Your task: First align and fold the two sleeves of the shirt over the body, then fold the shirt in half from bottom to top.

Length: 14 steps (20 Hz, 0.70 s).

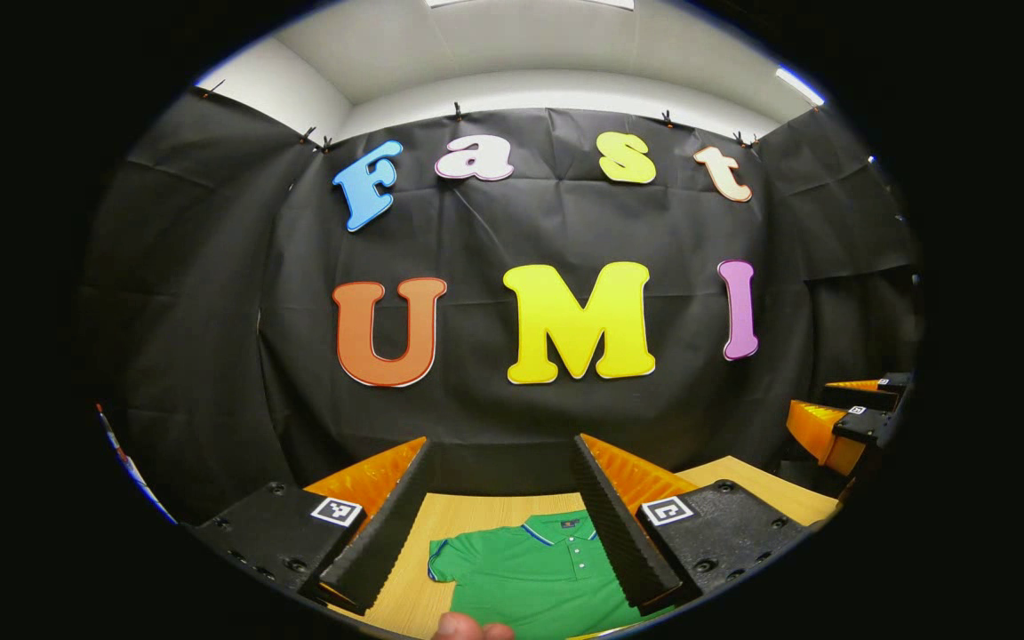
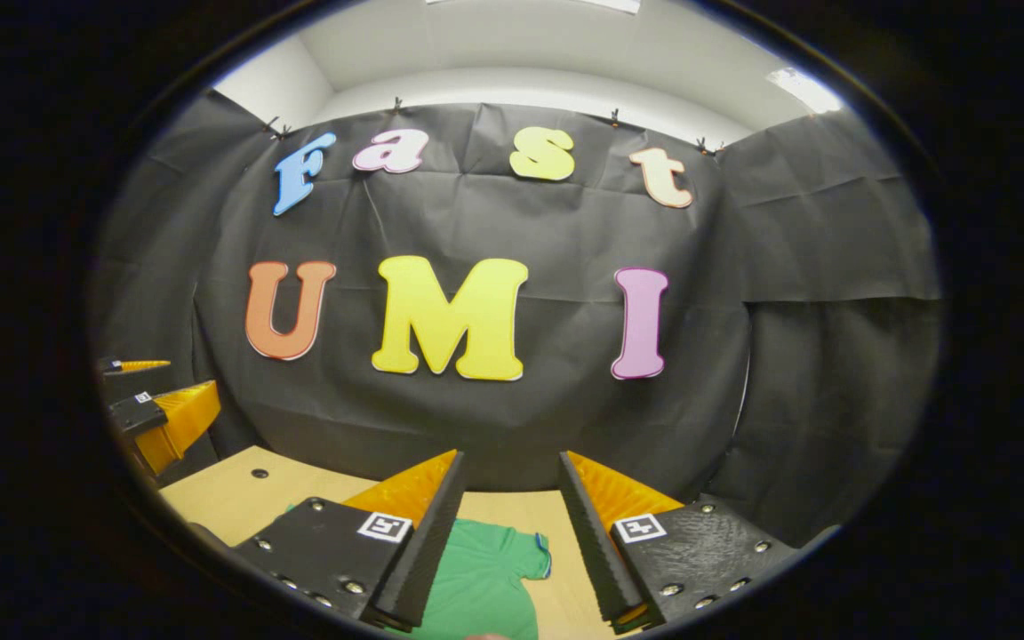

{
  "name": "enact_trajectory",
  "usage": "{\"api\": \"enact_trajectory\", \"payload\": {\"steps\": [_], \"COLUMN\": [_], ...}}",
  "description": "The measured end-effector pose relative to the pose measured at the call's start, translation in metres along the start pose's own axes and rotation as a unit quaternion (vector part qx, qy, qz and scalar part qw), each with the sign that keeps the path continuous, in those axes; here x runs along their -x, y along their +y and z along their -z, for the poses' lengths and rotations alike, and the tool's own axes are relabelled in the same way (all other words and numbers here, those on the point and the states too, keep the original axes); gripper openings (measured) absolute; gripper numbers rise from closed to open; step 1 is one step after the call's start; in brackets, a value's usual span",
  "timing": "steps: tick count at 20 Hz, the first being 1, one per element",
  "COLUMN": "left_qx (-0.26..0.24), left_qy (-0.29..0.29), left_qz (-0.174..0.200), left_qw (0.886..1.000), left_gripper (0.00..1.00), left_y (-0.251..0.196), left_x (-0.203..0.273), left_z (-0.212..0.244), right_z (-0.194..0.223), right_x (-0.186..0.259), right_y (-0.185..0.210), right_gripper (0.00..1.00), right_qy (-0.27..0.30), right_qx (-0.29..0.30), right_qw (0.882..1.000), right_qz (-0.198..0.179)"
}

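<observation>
A green polo shirt (image 1: 534, 573) lies flat on the wooden table (image 1: 468, 516), collar toward the far wall, with one short sleeve spread out to the left. My left gripper (image 1: 501, 449) hovers above it, open, with nothing between its fingers; the collar and sleeve show between them. The right gripper (image 1: 832, 407) hangs off to the right, open. In the right gripper view the shirt's other sleeve (image 2: 521, 551) lies spread on the table between the fingers of my right gripper (image 2: 510, 458), which is open and holds nothing. The left gripper (image 2: 165, 387) appears at the left.
The table's far edge (image 2: 512, 493) meets the black cloth wall. A small hole (image 2: 260, 473) marks the tabletop at the left. A fingertip of a person (image 1: 472, 629) peeks in at the bottom edge of the left gripper view.
</observation>
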State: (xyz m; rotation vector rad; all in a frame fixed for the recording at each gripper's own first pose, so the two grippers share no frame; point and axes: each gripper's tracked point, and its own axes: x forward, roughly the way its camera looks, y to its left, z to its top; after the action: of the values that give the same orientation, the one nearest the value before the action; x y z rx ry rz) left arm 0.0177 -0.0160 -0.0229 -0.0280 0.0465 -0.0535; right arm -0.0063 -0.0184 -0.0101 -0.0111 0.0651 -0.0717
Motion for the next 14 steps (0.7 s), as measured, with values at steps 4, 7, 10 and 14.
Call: {"api": "enact_trajectory", "payload": {"steps": [4,7,10,14], "left_qx": [-0.001,-0.003,-0.004,0.000], "left_qy": [0.017,0.034,0.051,0.077], "left_qz": [0.000,-0.003,-0.003,-0.006], "left_qw": [1.000,0.999,0.999,0.997], "left_gripper": [0.98,0.98,0.98,0.98], "left_y": [0.004,0.009,0.012,0.010], "left_x": [-0.003,-0.007,-0.009,-0.010], "left_z": [0.015,0.028,0.042,0.062], "right_z": [0.006,0.015,0.029,0.050], "right_x": [0.001,0.002,0.002,0.008], "right_y": [-0.009,-0.014,-0.017,-0.021], "right_gripper": [0.68,0.68,0.68,0.68], "right_qy": [0.017,0.039,0.072,0.125], "right_qx": [0.012,0.019,0.030,0.053], "right_qw": [1.000,0.999,0.997,0.990], "right_qz": [0.005,0.003,-0.005,-0.030]}}
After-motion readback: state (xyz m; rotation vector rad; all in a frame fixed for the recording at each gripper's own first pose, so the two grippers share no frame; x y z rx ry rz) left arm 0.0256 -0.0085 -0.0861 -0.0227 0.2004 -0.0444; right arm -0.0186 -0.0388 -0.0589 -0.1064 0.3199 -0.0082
